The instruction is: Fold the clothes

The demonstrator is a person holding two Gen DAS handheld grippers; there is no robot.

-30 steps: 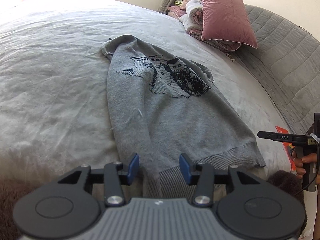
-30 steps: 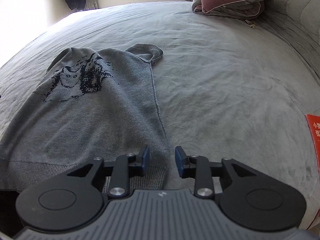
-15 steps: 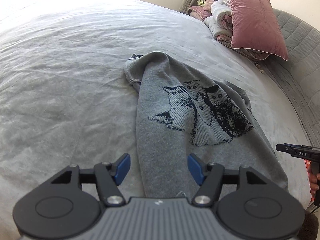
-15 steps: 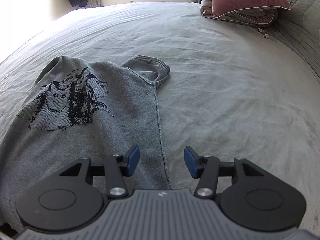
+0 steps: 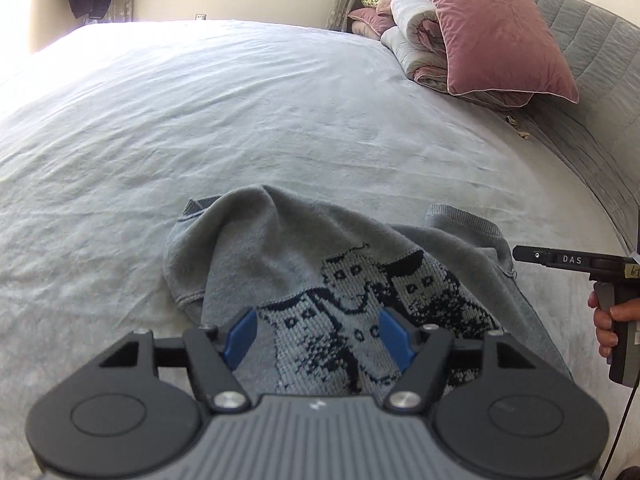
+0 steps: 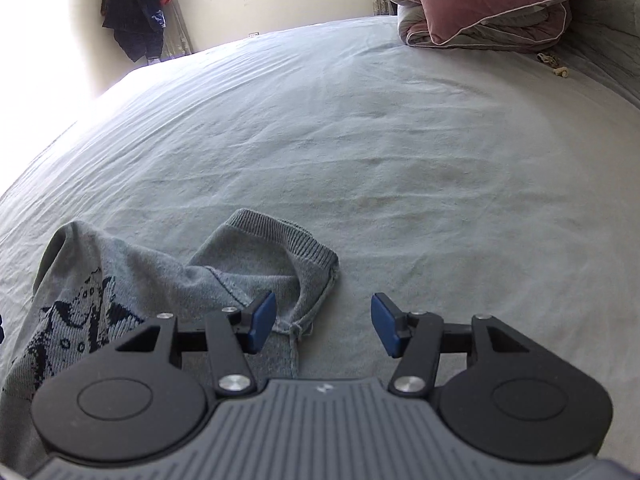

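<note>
Lying on the grey bed (image 5: 240, 120), the grey sweater (image 5: 280, 264) with its dark knitted cat pattern stretches away from both cameras, collar end farthest, and it looks already narrowed: a sleeve or side panel seems turned in under the body along each long edge, though the fisheye view leaves those layers hard to read. On the left, the left claw (image 5: 316, 338) hovers low over the patterned chest, its blue pads spread wide with only the knit showing between them, gripping nothing. Moving right, the ribbed neckline or shoulder (image 6: 280, 248) bunches up in a soft loop rather than lying flat. The right claw (image 6: 323, 328) sits at the sweater's right edge near that loop, also spread apart and empty, one pad just above the seam and the other over bare sheet. Farther right, a pink pillow (image 5: 492, 28) rests on a rolled quilt near the headboard, well apart from the garment. As for progress, the lengthwise narrowing appears in place, while the hem lies out of view below both claws, so whether a crosswise fold has been made I cannot tell. This scene would fit a garment awaiting its last fold or one just laid down folded and let go.
</note>
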